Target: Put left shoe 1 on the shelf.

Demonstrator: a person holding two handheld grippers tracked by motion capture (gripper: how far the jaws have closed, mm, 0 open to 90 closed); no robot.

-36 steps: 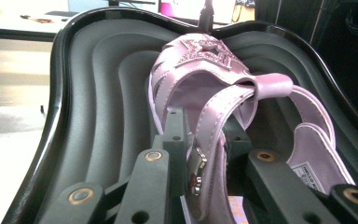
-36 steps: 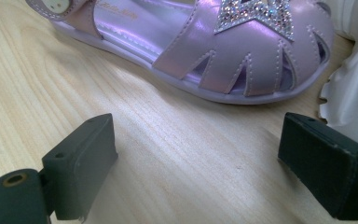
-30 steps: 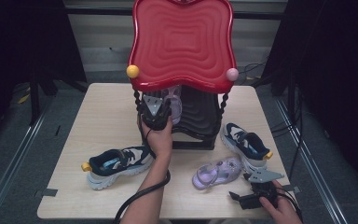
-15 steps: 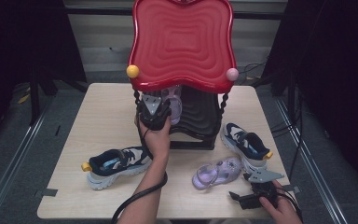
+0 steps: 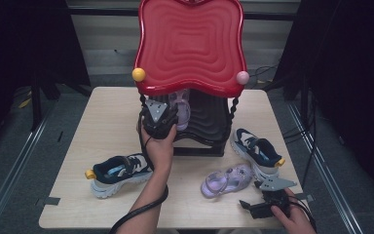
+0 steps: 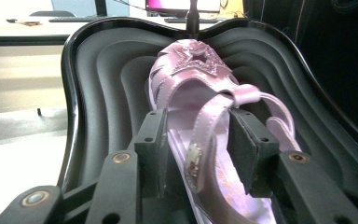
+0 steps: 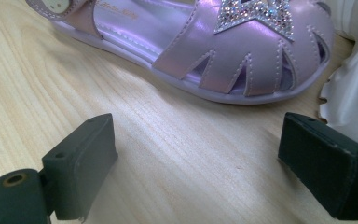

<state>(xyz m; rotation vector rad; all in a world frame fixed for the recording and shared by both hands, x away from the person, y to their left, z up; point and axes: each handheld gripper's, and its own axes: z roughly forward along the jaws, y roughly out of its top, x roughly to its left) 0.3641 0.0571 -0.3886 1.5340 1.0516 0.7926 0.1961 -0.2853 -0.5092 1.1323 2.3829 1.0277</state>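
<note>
Pale wood table [image 5: 102, 122], items listed from the person's edge outward; right gripper [image 5: 265, 208] at the near right corner, held low in a hand, its jaws standing wide apart with bare tabletop between them and nothing gripped; lilac sandal with glittered star [image 7: 205, 51] lying on the table just beyond those jaws, apart from both pads, seen in the high view near the front right [image 5: 228, 179]; navy and white trainer with yellow heel tab [image 5: 118, 173] on its sole at the front left, toe toward the centre; second navy and white trainer [image 5: 257, 150] at the right, beside the black shelf; left gripper [image 5: 159, 122] mid-table, held up in a hand at the open front of the black ribbed shelf [image 6: 98, 93]; its jaws have just been opening and now stand part open, astride the strap of a second lilac sandal [image 6: 205, 107] without pressing on it; that sandal rests on the black shelf, toe pointing away, beneath the red ribbed top tier [image 5: 190, 44]; yellow knob [image 5: 138, 74] and pink knob [image 5: 242, 77] at the tier's front corners.
</note>
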